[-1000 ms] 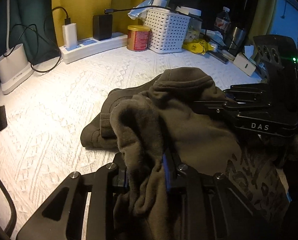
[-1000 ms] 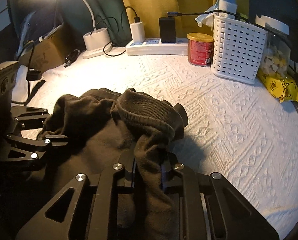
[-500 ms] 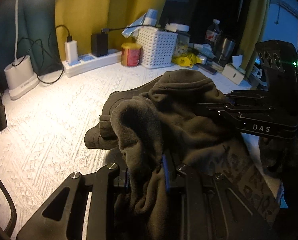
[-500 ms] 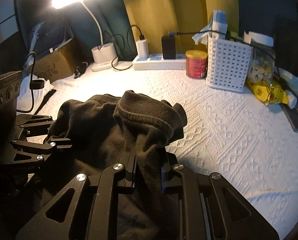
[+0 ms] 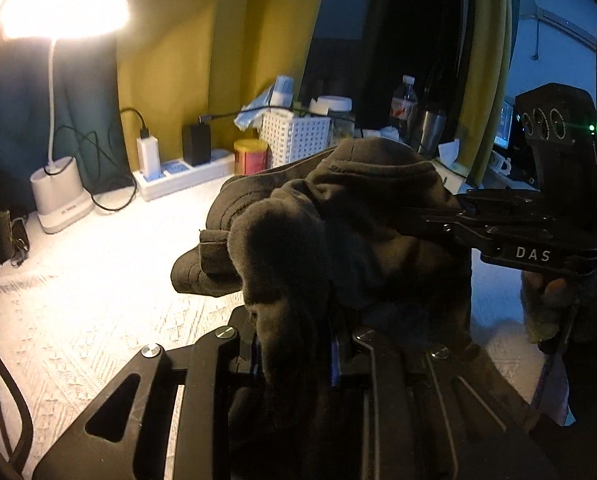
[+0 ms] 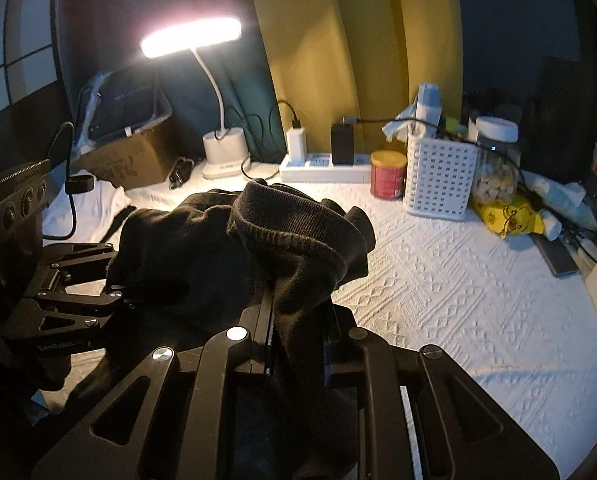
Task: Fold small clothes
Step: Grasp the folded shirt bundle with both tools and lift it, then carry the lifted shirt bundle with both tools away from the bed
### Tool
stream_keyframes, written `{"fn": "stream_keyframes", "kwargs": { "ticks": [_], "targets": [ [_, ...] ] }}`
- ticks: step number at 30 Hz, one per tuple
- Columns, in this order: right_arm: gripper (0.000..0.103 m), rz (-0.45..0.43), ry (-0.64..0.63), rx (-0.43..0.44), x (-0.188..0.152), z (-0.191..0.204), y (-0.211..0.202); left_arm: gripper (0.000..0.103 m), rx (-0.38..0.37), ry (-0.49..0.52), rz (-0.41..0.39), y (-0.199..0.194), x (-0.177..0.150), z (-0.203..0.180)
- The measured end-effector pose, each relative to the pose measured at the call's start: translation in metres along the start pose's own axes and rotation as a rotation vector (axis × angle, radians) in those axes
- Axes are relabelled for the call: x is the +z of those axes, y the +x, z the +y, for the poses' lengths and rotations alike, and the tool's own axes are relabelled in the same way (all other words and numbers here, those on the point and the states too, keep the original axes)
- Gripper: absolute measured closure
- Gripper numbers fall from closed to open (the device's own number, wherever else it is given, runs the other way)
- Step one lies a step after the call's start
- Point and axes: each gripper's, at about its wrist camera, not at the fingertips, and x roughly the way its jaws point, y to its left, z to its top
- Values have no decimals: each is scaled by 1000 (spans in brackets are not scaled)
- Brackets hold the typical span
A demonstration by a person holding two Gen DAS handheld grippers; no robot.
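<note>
A small dark brown garment [image 5: 338,224] hangs bunched between both grippers, lifted off the white textured tabletop [image 5: 98,280]. My left gripper [image 5: 294,344] is shut on a fleecy fold of it at the bottom of the left wrist view. My right gripper [image 6: 298,340] is shut on another fold, just below the ribbed cuff [image 6: 290,220]. In the left wrist view the right gripper [image 5: 450,216] reaches in from the right, and a hand shows under it. The left gripper [image 6: 118,292] enters the right wrist view from the left. Fabric hides the pads.
Along the back stand a lit desk lamp [image 6: 222,152], a power strip [image 6: 322,168] with chargers, a red tin [image 6: 387,174], a white perforated basket [image 6: 438,176], a jar [image 6: 494,160] and a yellow packet [image 6: 506,216]. A cardboard box [image 6: 126,156] sits at back left.
Both grippers have risen with the garment, lifting it off the table. The views have tilted up, so the lamp head and curtains now show. Both grips are unchanged.
</note>
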Motion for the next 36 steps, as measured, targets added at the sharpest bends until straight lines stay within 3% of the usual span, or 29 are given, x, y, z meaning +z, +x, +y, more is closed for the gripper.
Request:
{"fn": "stream_keyframes", "kwargs": {
  "ticks": [23, 36],
  "targets": [
    [86, -189, -94, -22, 11, 46, -97, 84, 6, 7, -208, -68, 4, -27],
    [86, -317, -185, -17, 31, 81, -151, 85, 25, 53, -373, -132, 13, -48]
  ]
}}
